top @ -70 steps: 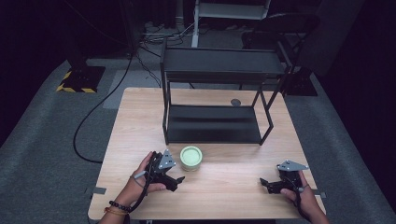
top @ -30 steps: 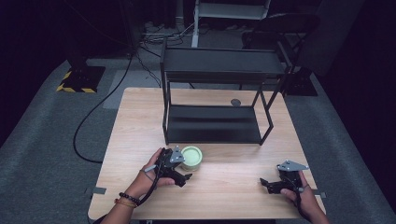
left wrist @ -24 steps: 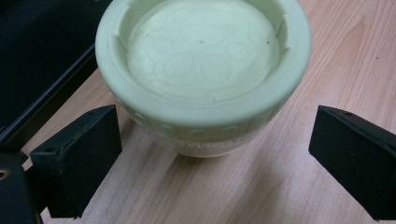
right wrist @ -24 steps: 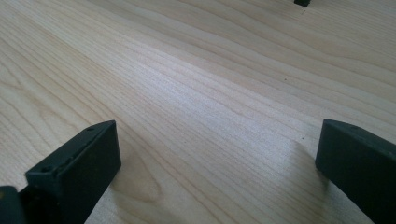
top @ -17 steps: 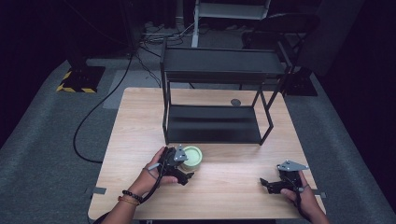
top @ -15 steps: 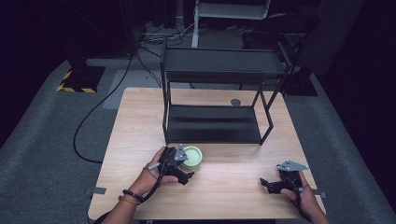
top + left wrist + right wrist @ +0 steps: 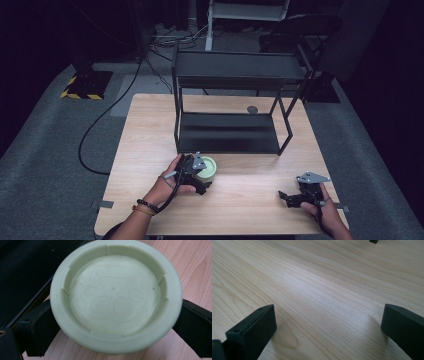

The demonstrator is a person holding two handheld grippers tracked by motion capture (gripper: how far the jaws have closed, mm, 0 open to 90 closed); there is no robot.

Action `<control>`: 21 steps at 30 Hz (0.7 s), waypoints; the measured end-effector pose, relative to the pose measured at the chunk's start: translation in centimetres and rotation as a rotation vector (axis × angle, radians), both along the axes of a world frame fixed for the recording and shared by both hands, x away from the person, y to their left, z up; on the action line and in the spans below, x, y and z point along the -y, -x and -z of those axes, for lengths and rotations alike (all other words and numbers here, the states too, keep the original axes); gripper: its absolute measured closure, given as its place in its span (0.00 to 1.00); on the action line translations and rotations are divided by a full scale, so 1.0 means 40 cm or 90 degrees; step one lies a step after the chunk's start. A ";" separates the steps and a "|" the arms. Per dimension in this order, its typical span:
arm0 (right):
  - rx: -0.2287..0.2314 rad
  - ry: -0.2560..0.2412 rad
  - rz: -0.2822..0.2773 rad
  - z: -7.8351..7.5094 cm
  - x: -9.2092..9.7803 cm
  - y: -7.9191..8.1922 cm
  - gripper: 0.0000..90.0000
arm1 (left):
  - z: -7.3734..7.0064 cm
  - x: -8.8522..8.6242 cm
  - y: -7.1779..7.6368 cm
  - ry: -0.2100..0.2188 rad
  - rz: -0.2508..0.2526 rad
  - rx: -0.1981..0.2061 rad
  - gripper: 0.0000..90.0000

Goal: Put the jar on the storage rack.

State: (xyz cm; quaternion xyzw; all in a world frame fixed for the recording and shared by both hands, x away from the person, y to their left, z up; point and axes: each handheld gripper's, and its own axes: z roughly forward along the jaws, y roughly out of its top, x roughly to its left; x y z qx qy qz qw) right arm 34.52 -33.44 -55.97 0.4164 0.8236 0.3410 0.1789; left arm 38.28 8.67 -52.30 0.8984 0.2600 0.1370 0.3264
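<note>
Bowl (image 7: 206, 168) is what I am after, a small pale green one. It sits on the table (image 7: 240, 200) near the front edge, just at 6 o'clock from the black rack (image 7: 227, 107).

A moment ago my left tool (image 7: 199, 175) was at 9 o'clock from the bowl, a little apart. Now it has slid up to it. In the left tool view the bowl (image 7: 115, 295) sits right between my two black jaws, one on each side. The jaws look like they touch the rim or are very close to it, but I think I have not squeezed yet. The bowl has not moved from its spot.

So I think the reaching part is done. Next I should squeeze and lift. The rim is round and smooth, so it could slip if I grab it crooked.

My right tool (image 7: 295, 196) has stayed at the 5 o'clock corner of the table, well apart from the bowl. Its jaws are wide open with nothing but bare wood (image 7: 317, 290) between them.
</note>
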 end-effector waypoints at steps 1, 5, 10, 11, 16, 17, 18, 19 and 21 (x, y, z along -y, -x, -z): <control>0.000 0.000 0.000 0.000 0.000 0.000 0.00 | 0.000 0.002 -0.002 0.000 0.000 -0.001 0.03; 0.000 0.000 0.000 0.000 0.000 0.000 0.00 | 0.005 0.012 -0.008 -0.003 0.001 -0.003 0.03; 0.000 0.000 -0.001 0.000 0.000 0.000 0.00 | 0.010 0.019 -0.010 0.002 -0.001 -0.002 0.03; 0.000 0.000 -0.001 0.000 0.000 0.000 0.00 | 0.010 0.018 -0.010 0.001 -0.002 -0.003 0.03; 0.000 0.000 -0.001 0.000 0.000 0.000 0.00 | 0.013 0.016 -0.013 0.005 -0.005 -0.001 0.03; 0.000 0.000 -0.001 0.000 0.000 0.000 0.00 | 0.013 0.016 -0.014 0.005 -0.006 -0.001 0.03; 0.000 0.000 -0.001 0.000 0.000 0.000 0.00 | 0.014 0.016 -0.015 0.005 -0.005 0.000 0.03; 0.000 0.000 -0.001 0.000 0.000 0.000 0.00 | 0.015 0.016 -0.015 0.007 -0.007 -0.001 0.03; 0.000 0.000 -0.002 0.000 0.000 -0.001 0.00 | 0.016 0.015 -0.016 0.009 -0.008 -0.001 0.03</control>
